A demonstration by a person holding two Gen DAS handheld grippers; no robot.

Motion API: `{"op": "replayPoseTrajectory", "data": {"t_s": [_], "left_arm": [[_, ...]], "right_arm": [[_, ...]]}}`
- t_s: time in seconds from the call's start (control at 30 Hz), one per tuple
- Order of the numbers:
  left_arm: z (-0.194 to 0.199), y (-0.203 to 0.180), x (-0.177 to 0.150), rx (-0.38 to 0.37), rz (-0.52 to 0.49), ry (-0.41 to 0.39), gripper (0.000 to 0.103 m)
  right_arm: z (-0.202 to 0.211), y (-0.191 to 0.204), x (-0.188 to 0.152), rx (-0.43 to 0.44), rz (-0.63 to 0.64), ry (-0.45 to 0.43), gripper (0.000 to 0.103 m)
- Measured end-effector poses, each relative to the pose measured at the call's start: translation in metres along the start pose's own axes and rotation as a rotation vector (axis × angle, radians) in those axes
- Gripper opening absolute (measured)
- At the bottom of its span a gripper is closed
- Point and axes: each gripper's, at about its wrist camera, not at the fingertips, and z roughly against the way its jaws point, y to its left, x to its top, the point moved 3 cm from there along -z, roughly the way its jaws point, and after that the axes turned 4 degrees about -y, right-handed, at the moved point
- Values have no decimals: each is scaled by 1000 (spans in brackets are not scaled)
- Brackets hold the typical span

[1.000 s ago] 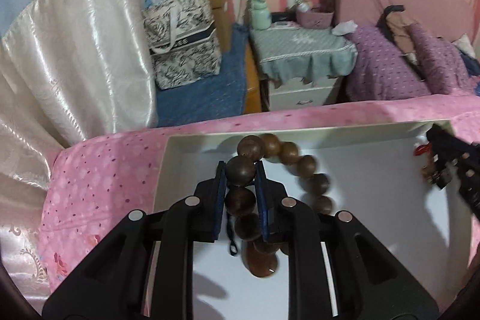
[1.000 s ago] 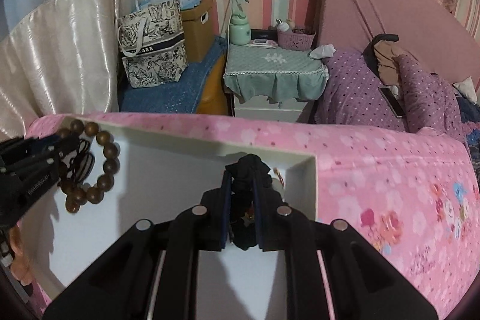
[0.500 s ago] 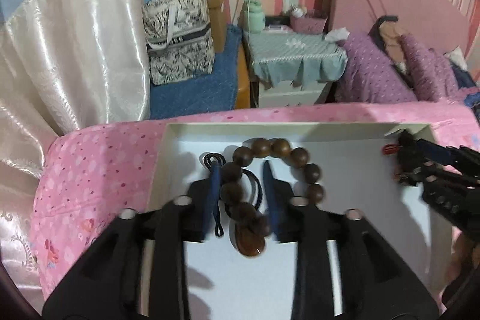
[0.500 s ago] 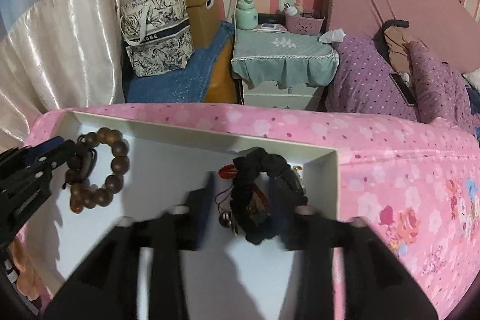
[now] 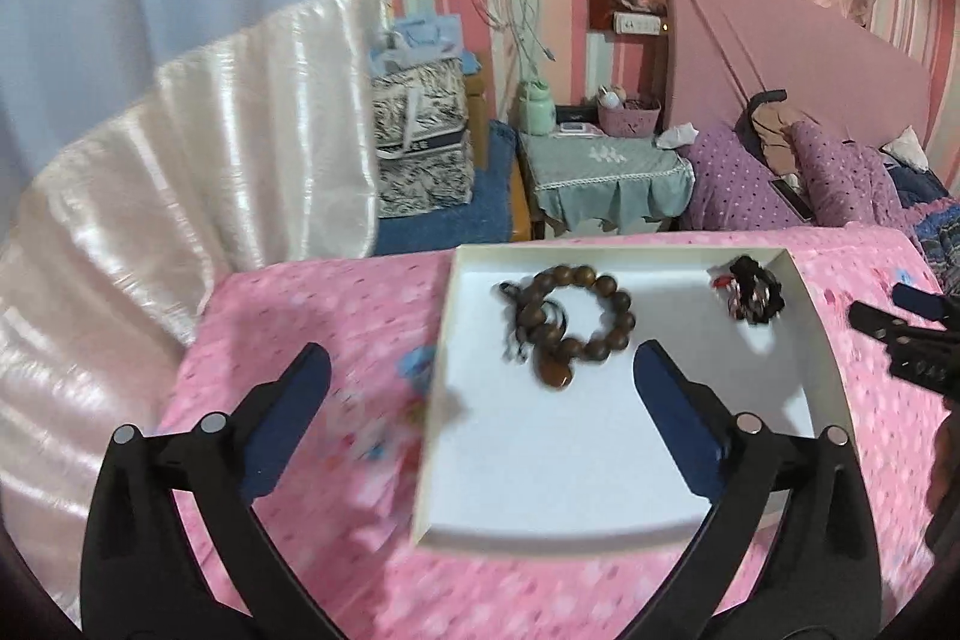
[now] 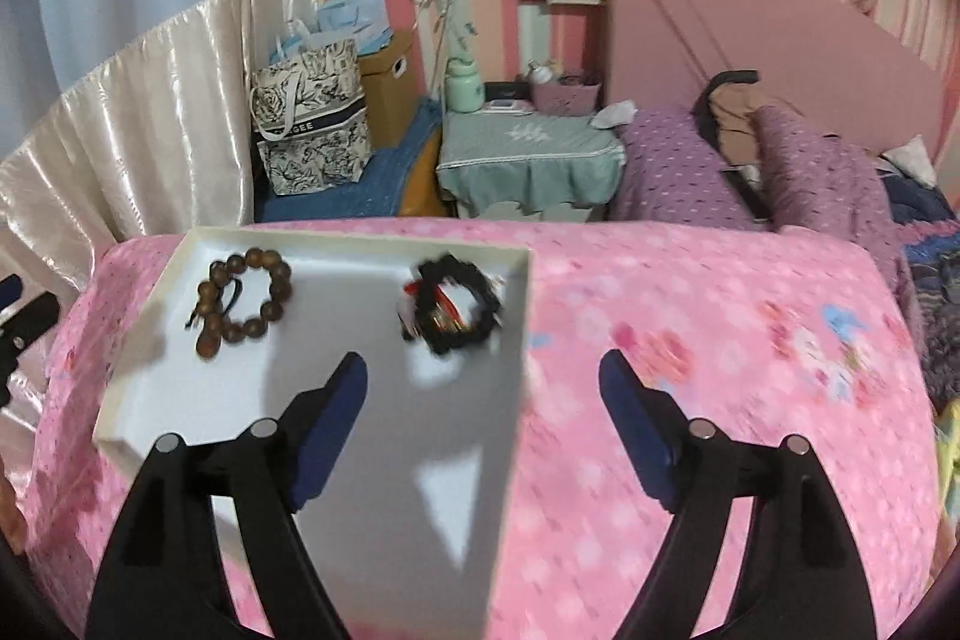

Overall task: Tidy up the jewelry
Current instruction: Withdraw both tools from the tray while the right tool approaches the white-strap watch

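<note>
A white shallow box [image 5: 600,466] [image 6: 198,394] lies on the pink bedspread. A brown wooden bead bracelet [image 5: 570,322] [image 6: 246,301] lies in its far left part. A black bracelet with red and gold bits [image 5: 750,289] [image 6: 453,304] lies in its far right corner. My left gripper [image 5: 480,370] is open and empty, held back above the box's near left side. My right gripper [image 6: 483,376] is open and empty, above the box's right wall. Each gripper shows at the edge of the other's view.
The pink floral bedspread [image 6: 720,352] covers the bed. Behind it stand a nightstand with a green cloth [image 5: 600,172], a patterned tote bag [image 6: 312,124], a white satin curtain [image 5: 180,172] and purple pillows [image 6: 780,160].
Both grippers opened, let go of their bracelets in the box, and drew back and up. The bead bracelet and the black bracelet now lie free.
</note>
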Motion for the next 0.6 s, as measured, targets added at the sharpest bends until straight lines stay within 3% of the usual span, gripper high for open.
{"op": "replayPoseTrajectory", "data": {"t_s": [0.1,0.27,0.43,0.6], "left_arm": [[23,11,-18,-22,24,-10,100],[56,24,-61,-23,46,-18,100],[69,29,-101,-68,88,23,100],[79,32,-128,-61,100,20,100]], "right_arm": [[27,-10,-19,-27,-18,-42,93],[65,-18,-57,-48,-25,-79,93],[86,-23,-98,-79,-41,-79,93],[101,-21,-125,-117,-38,-109,93]]}}
